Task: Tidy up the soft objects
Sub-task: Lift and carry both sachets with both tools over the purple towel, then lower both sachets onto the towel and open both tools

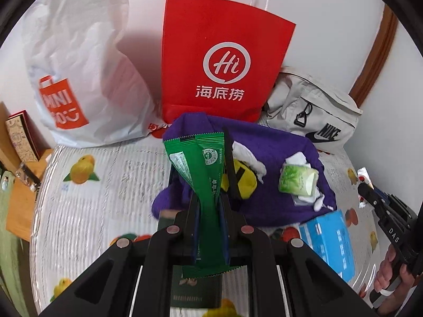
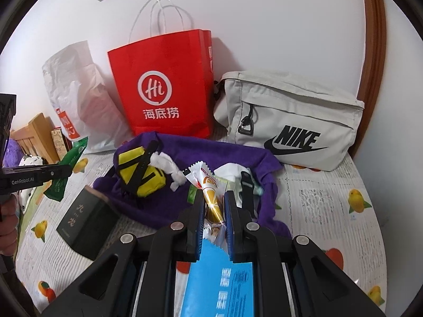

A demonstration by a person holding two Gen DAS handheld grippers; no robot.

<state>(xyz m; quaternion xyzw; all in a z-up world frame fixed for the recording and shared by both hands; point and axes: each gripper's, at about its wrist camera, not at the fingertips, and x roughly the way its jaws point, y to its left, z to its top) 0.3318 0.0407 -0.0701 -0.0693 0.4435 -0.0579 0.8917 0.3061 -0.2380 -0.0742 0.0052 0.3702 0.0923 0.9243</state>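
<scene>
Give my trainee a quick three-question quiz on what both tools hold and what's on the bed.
1. True or false: the left tool is shut on a green foil sachet.
2. What does the right tool grip? A) yellow fabric pouch B) white-and-gold snack wrapper C) blue cardboard box
3. Which bag stands between the white plastic shopping bag and the grey fabric Nike bag?

Key: 1 true. 2 B, the wrapper. 3 the red paper bag.
</scene>
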